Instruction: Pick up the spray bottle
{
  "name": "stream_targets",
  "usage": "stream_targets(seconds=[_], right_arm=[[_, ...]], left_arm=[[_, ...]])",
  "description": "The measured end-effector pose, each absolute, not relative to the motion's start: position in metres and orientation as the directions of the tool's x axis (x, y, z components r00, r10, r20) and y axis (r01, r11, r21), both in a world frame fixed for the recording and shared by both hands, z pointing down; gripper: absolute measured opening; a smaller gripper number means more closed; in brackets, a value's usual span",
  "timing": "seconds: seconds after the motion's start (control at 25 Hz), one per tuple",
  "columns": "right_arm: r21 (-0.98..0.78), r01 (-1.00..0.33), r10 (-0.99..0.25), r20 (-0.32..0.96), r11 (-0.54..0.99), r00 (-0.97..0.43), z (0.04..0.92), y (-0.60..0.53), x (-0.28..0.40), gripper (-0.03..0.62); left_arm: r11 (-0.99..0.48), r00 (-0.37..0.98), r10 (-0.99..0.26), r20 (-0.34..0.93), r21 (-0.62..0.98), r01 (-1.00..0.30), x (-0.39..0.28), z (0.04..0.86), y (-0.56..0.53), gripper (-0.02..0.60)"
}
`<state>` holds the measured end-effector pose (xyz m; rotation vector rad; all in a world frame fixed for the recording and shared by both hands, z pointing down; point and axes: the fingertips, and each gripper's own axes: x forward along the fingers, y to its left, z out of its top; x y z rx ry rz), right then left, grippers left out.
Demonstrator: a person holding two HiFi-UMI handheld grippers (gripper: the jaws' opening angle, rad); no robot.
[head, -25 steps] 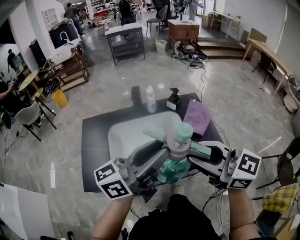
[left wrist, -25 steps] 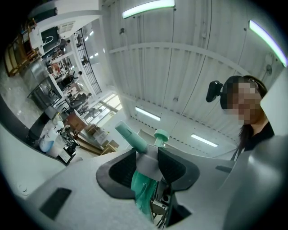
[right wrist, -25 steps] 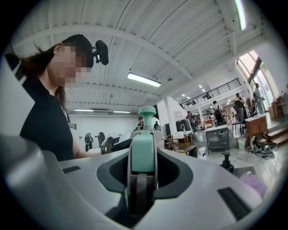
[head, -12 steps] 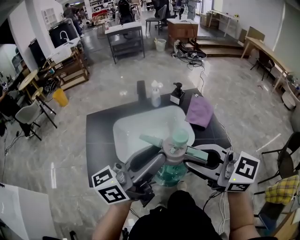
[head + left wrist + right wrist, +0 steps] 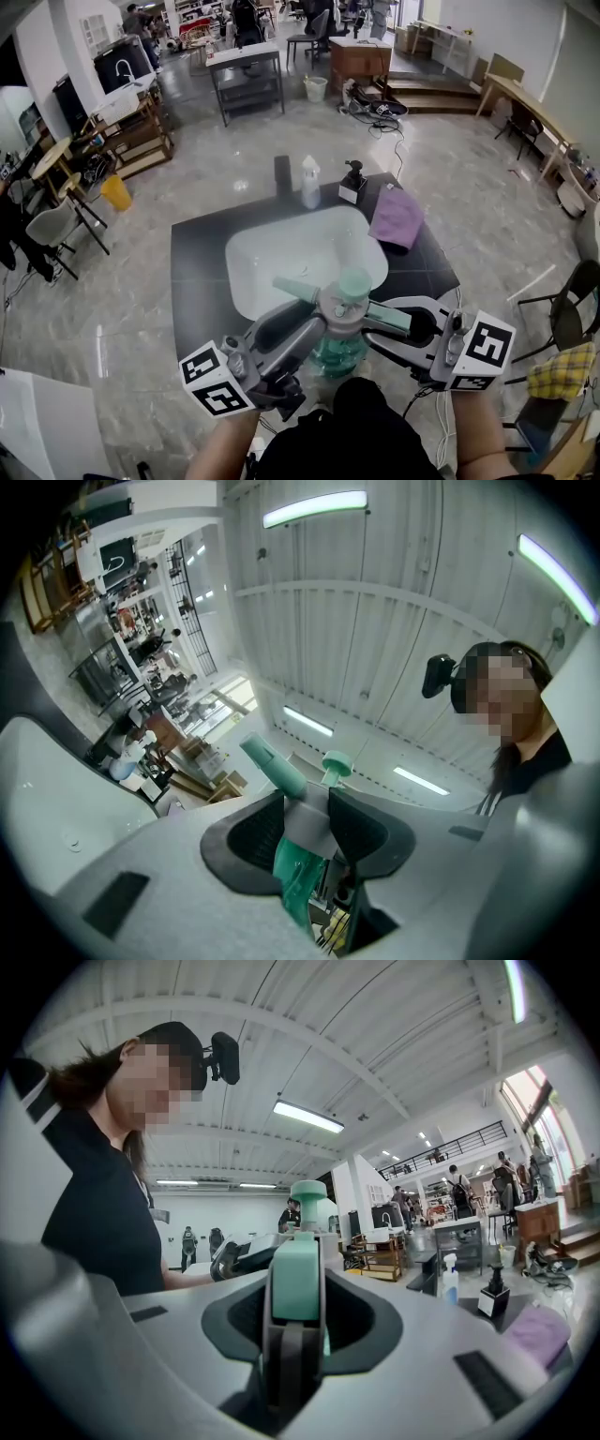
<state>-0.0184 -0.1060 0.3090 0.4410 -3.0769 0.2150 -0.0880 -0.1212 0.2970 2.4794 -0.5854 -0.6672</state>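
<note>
A green translucent spray bottle [image 5: 339, 349] with a pale green head [image 5: 353, 284] hangs in the air over the near edge of the dark counter [image 5: 197, 272]. Both grippers clamp it just below the head. My left gripper [image 5: 322, 322] comes in from the lower left, shut on the bottle's grey collar [image 5: 307, 834]. From the right, my right gripper [image 5: 377, 317] is shut on the spray head [image 5: 295, 1279]. The nozzle [image 5: 272, 766] points left and away from me. The bottle's base is hidden behind the grippers.
A white sink basin [image 5: 281, 253] is set in the counter. Behind it stand a black tap [image 5: 283, 174], a white spray bottle [image 5: 310, 185] and a black pump dispenser [image 5: 352, 183]. A purple cloth [image 5: 398, 217] lies at the back right. A chair [image 5: 572, 319] stands right.
Both grippers have carried the spray bottle together toward me, from over the sink basin to the counter's near edge. Their grip looks unchanged.
</note>
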Motion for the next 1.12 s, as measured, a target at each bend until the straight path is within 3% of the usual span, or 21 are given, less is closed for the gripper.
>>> stream_targets(seconds=[1.12], right_arm=[[-0.131, -0.281, -0.279, 0.036, 0.951, -0.960, 0.308, -0.076, -0.026, 0.101]], left_arm=[[-0.770, 0.769, -0.537, -0.347, 0.574, -0.278, -0.097, 0.297, -0.090, 0.126]])
